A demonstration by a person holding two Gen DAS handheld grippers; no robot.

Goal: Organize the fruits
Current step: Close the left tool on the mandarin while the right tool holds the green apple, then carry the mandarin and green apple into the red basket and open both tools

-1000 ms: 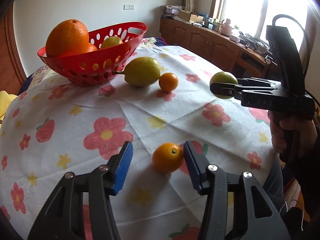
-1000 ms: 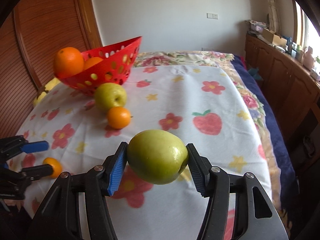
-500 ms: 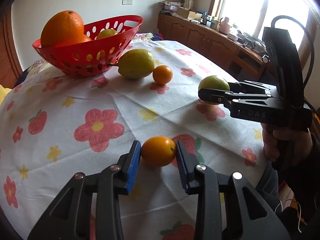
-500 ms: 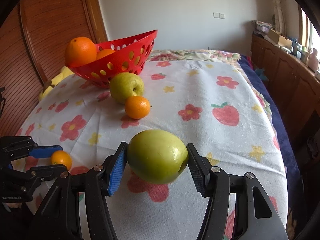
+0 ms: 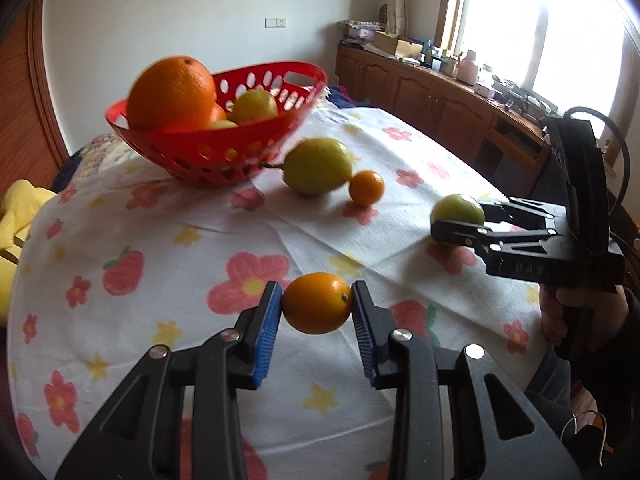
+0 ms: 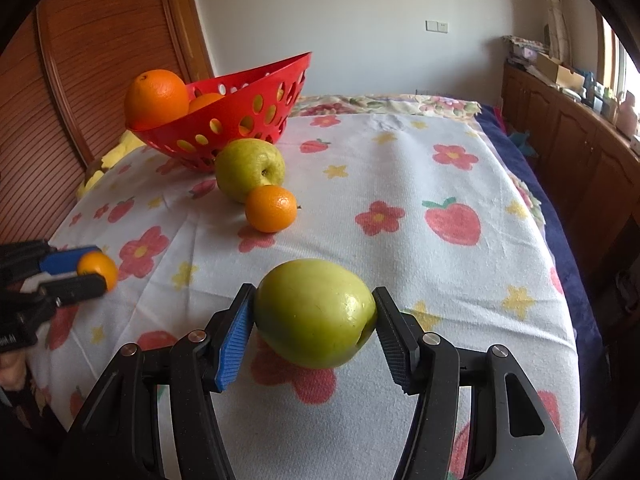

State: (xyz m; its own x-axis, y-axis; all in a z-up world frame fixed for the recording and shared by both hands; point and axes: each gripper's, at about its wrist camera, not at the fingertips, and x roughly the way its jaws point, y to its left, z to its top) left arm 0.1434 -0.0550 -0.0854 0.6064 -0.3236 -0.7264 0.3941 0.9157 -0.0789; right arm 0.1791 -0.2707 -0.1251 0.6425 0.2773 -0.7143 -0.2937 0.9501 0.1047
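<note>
My left gripper [image 5: 317, 307] is shut on a small orange kumquat [image 5: 318, 303], held just above the flowered cloth. From the right wrist view the same kumquat [image 6: 98, 269] shows at the far left between the left gripper's fingers. My right gripper [image 6: 315, 316] is shut on a green apple [image 6: 315, 313], seen from the left wrist view as the apple [image 5: 458, 208] at the right. A red perforated basket [image 5: 224, 152] at the back left holds a big orange [image 5: 172, 94] and yellow-green fruit. Beside it on the cloth lie a yellow-green pear [image 5: 318, 166] and a small mandarin [image 5: 367, 188].
The table wears a white cloth [image 6: 400, 168] with red flowers and strawberries. Wooden cabinets [image 5: 432, 96] run along the right wall under a bright window. A wooden slatted panel [image 6: 80, 80] stands behind the basket. A yellow object [image 5: 16, 216] lies off the table's left edge. A hand [image 5: 576, 312] holds the right gripper.
The left gripper's jaws closed on the kumquat, which lay loose between them a second ago, and it now sits raised between the pads. The right gripper kept its hold on the apple.
</note>
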